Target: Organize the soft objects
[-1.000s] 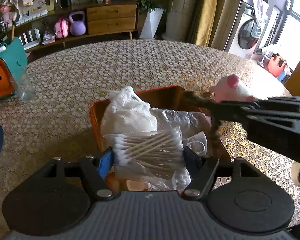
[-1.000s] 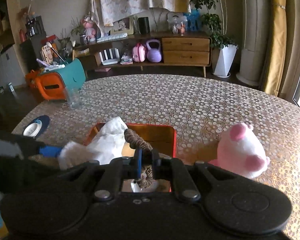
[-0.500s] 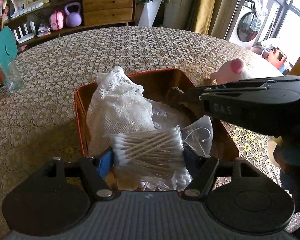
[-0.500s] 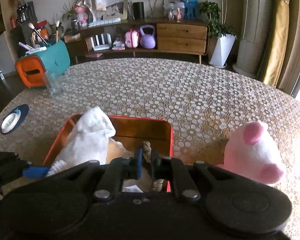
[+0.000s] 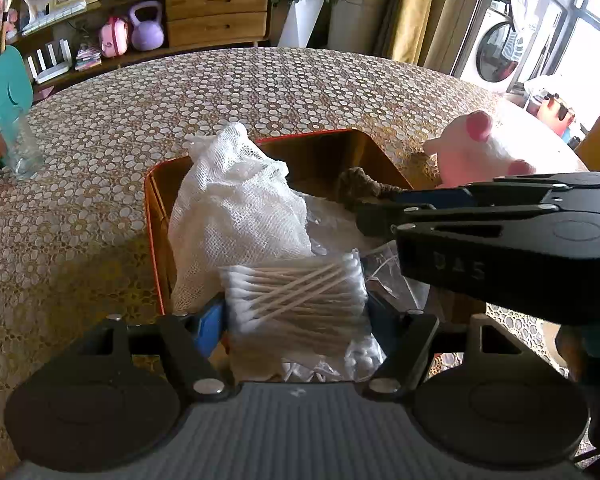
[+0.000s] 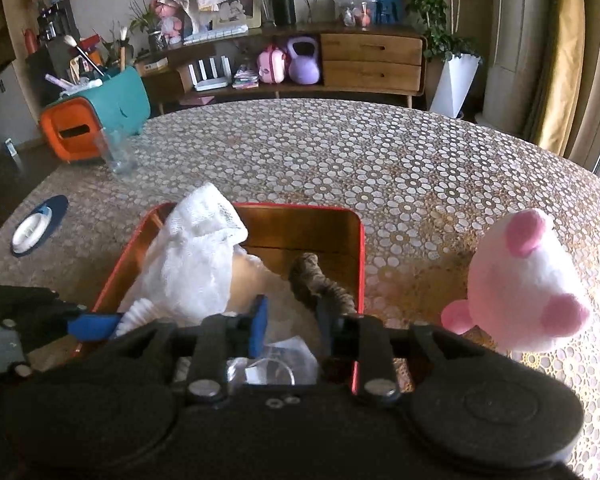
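An orange-rimmed wooden box (image 5: pixel 312 138) (image 6: pixel 300 210) sits on the table. It holds a white mesh bag (image 5: pixel 236 208) (image 6: pixel 196 256), clear plastic packets and a brown braided rope (image 5: pixel 360 188) (image 6: pixel 316 280). My left gripper (image 5: pixel 296 312) is shut on a clear bag of cotton swabs (image 5: pixel 296 296) over the box's near end. My right gripper (image 6: pixel 290 320) is open over the box, the rope lying loose by its right finger. A pink and white plush toy (image 5: pixel 476 152) (image 6: pixel 528 284) lies on the table right of the box.
A drinking glass (image 6: pixel 116 154) and a teal and orange organizer (image 6: pixel 96 112) stand at the table's far left. A dark coaster with a white object (image 6: pixel 36 228) lies at the left edge. A sideboard (image 6: pixel 340 60) stands beyond the table.
My right gripper has opened and let go of the brown rope, which now lies in the box. My left gripper still holds the cotton swab bag over the box.
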Action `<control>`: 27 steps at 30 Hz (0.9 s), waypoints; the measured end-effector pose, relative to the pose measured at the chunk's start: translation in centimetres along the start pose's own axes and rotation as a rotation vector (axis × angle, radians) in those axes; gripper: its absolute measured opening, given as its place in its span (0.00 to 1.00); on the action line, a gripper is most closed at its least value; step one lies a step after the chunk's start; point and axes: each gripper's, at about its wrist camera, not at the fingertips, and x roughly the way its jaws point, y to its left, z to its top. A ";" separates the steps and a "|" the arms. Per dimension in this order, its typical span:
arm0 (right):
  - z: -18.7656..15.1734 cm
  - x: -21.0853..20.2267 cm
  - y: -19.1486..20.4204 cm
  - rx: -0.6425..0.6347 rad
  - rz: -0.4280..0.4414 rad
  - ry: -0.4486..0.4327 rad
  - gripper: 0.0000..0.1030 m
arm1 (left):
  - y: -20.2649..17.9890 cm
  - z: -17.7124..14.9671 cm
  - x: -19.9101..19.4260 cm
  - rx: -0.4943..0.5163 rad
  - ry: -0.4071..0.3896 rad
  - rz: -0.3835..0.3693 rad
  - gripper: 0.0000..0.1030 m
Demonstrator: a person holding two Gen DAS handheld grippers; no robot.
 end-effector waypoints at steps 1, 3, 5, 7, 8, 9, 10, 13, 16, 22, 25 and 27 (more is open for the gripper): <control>0.0 -0.3 0.0 0.002 0.001 -0.005 0.31 | 0.0 0.0 -0.1 -0.003 -0.001 0.001 0.71; 0.0 -0.8 0.0 0.009 0.005 -0.011 0.32 | -0.1 -0.1 -0.3 -0.005 0.000 0.004 0.72; 0.1 -1.5 -0.1 0.019 0.010 -0.019 0.33 | -0.1 -0.1 -0.6 -0.006 0.000 0.004 0.74; 0.0 -2.2 -0.2 0.030 0.023 -0.027 0.35 | -0.2 -0.2 -0.9 -0.008 0.002 -0.001 0.75; 0.0 -2.6 -0.2 0.034 0.028 -0.030 0.36 | -0.2 -0.3 -1.1 -0.007 0.001 0.000 0.75; -0.1 -3.1 -0.2 0.036 0.036 -0.032 0.37 | -0.3 -0.4 -1.2 -0.006 0.000 0.005 0.76; -0.1 -3.5 -0.2 0.036 0.044 -0.036 0.39 | -0.4 -0.5 -1.4 -0.003 -0.001 0.009 0.76; -0.3 -4.9 0.0 0.035 0.052 -0.055 0.42 | -0.6 -0.6 -2.0 -0.001 -0.007 0.010 0.76; -0.6 -6.6 -0.1 0.046 0.062 -0.075 0.45 | -0.8 -0.8 -2.6 0.002 -0.016 0.015 0.80; -1.7 -10.5 -0.8 0.054 0.081 -0.114 0.53 | -1.4 -1.1 -4.3 -0.003 -0.040 0.014 0.80; -2.5 -12.5 -1.3 0.055 0.080 -0.129 0.56 | -2.0 -1.3 -5.5 0.005 -0.057 0.016 0.80; -3.1 -13.7 -1.8 0.055 0.082 -0.138 0.57 | -2.6 -1.6 -6.5 0.018 -0.081 0.019 0.80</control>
